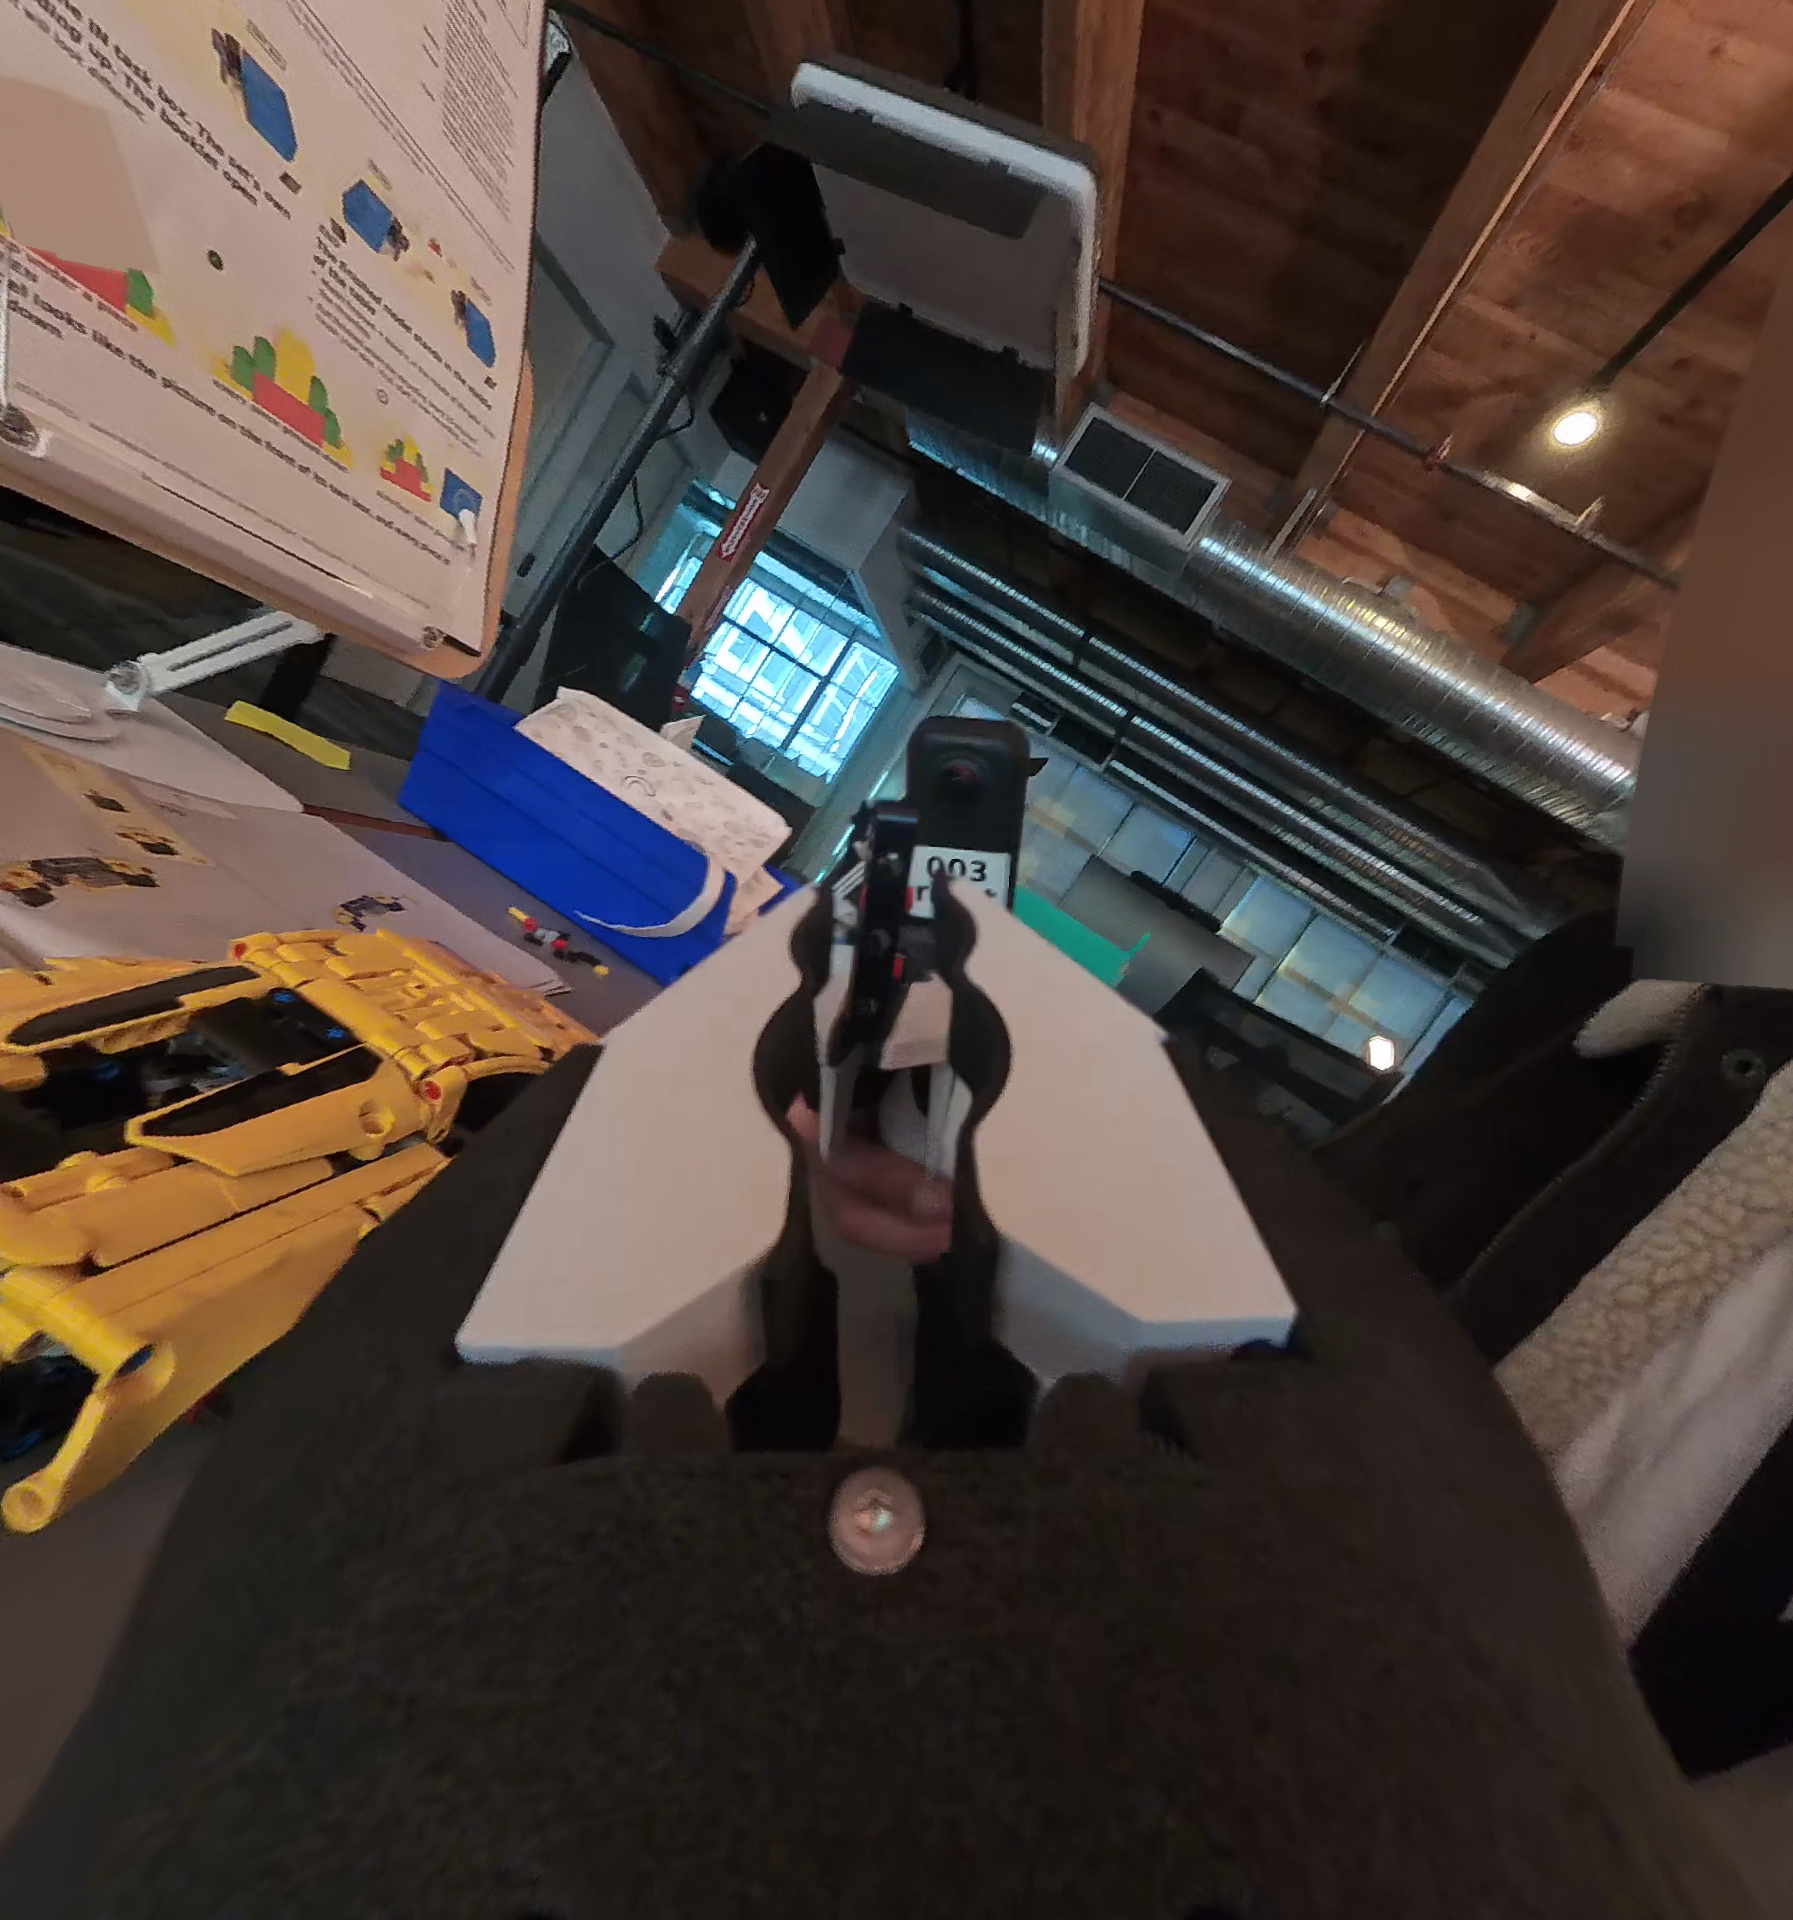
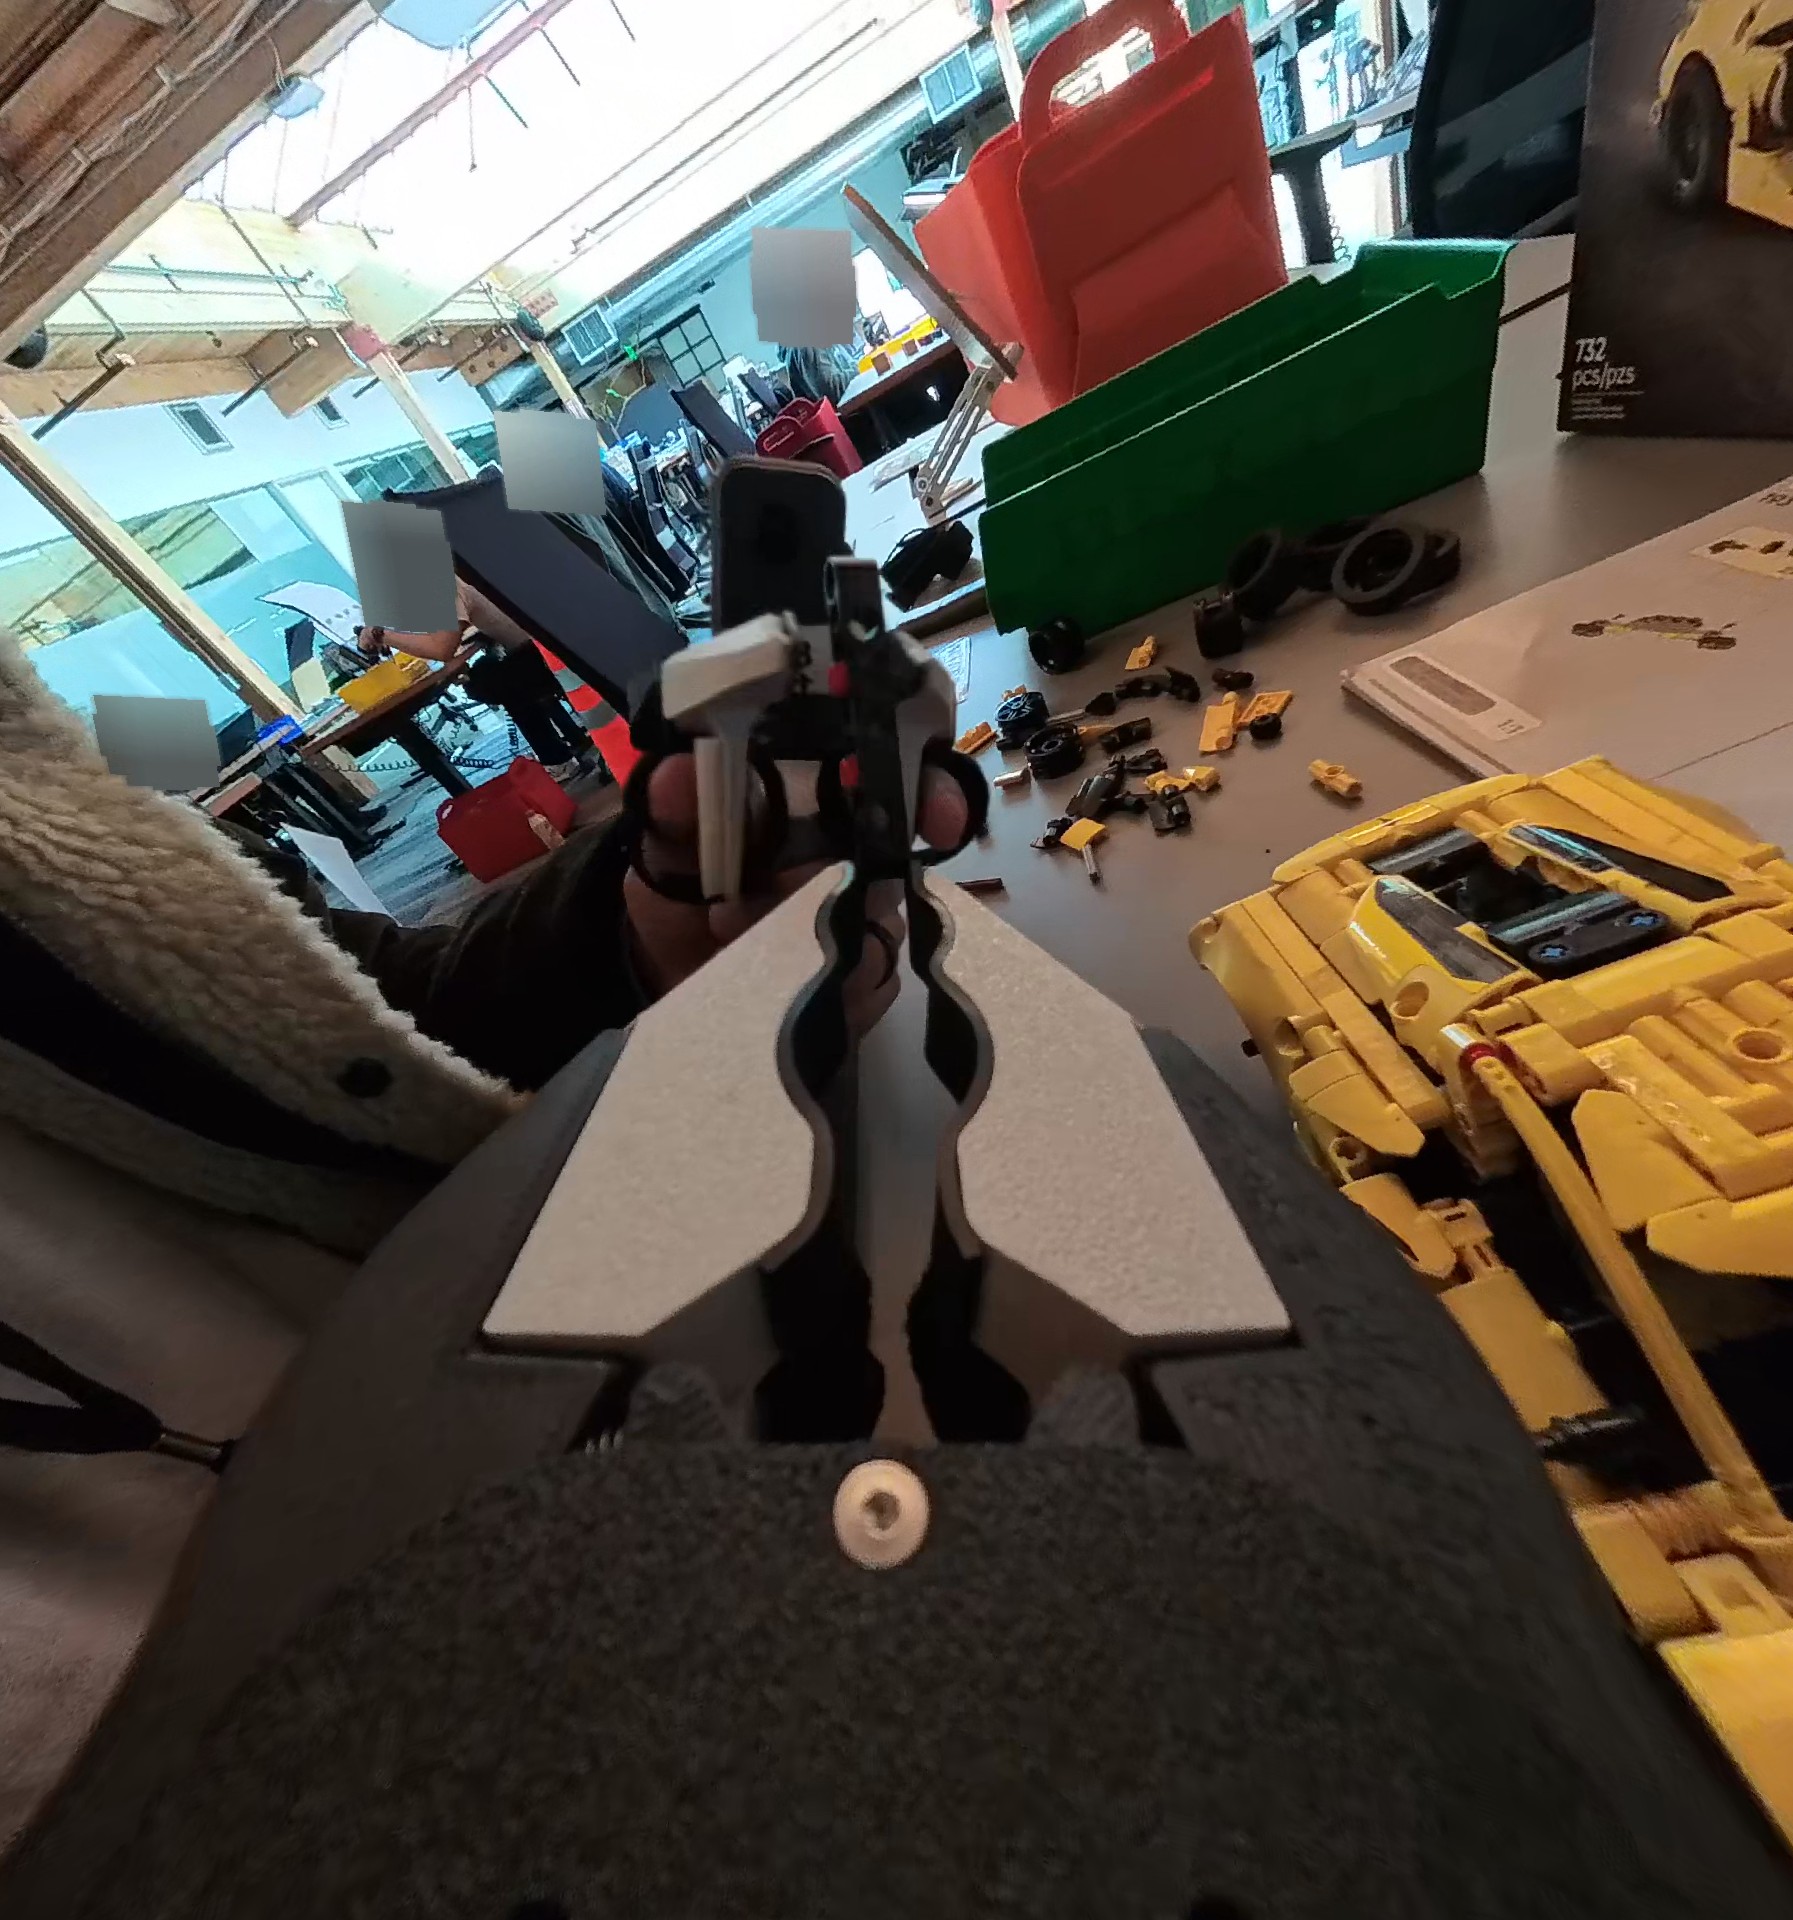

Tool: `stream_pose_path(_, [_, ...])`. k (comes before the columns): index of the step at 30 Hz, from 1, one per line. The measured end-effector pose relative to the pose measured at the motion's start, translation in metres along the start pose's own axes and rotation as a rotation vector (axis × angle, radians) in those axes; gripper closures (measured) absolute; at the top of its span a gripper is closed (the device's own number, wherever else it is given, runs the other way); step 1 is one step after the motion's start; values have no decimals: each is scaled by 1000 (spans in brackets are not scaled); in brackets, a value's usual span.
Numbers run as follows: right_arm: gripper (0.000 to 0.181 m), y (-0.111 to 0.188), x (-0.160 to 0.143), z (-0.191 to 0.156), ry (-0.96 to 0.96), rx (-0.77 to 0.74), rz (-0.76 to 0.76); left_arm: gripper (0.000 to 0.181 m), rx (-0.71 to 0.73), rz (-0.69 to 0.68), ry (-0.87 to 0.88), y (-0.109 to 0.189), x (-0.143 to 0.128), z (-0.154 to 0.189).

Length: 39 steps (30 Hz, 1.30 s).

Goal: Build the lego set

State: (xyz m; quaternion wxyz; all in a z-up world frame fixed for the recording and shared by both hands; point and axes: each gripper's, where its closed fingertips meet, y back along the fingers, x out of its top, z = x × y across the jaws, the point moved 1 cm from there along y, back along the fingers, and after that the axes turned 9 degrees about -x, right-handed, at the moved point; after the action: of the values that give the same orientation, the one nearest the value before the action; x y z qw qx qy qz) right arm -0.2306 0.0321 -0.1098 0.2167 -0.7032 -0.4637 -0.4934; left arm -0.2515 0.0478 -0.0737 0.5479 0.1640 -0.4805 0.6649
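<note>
Grippers meet in mid-air above the table, both pinching the same slim black lego beam. That beam stands nearly upright, long axis running from the fingertips up toward the ceiling, well clear of the tabletop. The right gripper has its fingers drawn together on the beam's lower end; the left gripper is likewise clamped on the beam, seen edge-on there as a thin dark strip. The yellow lego car lies on the grey table just beside the grippers, its long body stretching away from the camera in the right wrist view. Only that view shows the loose pieces scattered near the green bin, the black tyres, the open instruction booklet and the set's box. Only the left wrist view shows the blue bin and the propped instruction board behind the car.
</note>
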Motion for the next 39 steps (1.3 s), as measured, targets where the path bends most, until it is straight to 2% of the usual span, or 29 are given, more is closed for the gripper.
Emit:
stream_pose_path(2, [175, 1, 0, -1, -9, 5, 1, 153, 2, -12, 18, -1, -2, -2])
stream_pose_path(5, [175, 1, -2, -2, -3, 5, -10, 154, 21, -35, -29, -2, -5, -1])
stream_pose_path(9, [174, -1, -4, -5, 6, 4, -27, 171, 17, -50, -59, -3, -6, 1])
stream_pose_path(16, [173, 5, 5, -9, 61, -2, 35, 172, -2, -52, -93, 0, -2, 7])
stream_pose_path(19, [158, 19, 6, 6, 192, -95, 35, 173, 19, -90, -113, 7, 1, 5])
stream_pose_path(21, [156, 27, -14, 18, 346, -153, -100, 173, 72, -165, -152, 13, -2, -2])
stream_pose_path(23, [156, 35, -53, 35, 496, -192, -322, 173, 148, -267, -218, 20, -9, -12])
stream_pose_path(25, [156, 45, -86, 42, 523, -181, -507, 173, 222, -325, -256, 26, -13, -25])
stream_pose_path(27, [155, 55, -97, 49, 527, -206, -588, 173, 221, -321, -227, 26, -14, -27])
stream_pose_path(33, [157, 112, -100, 64, 501, -394, -617, 172, 209, -304, -186, 25, -17, -27])
stream_pose_path(36, [160, 138, -110, 53, 424, -408, -588, 172, 178, -261, -142, 25, -12, -24])
stream_pose_path(39, [160, 146, -121, 48, 384, -396, -555, 172, 166, -244, -106, 24, -12, -25])
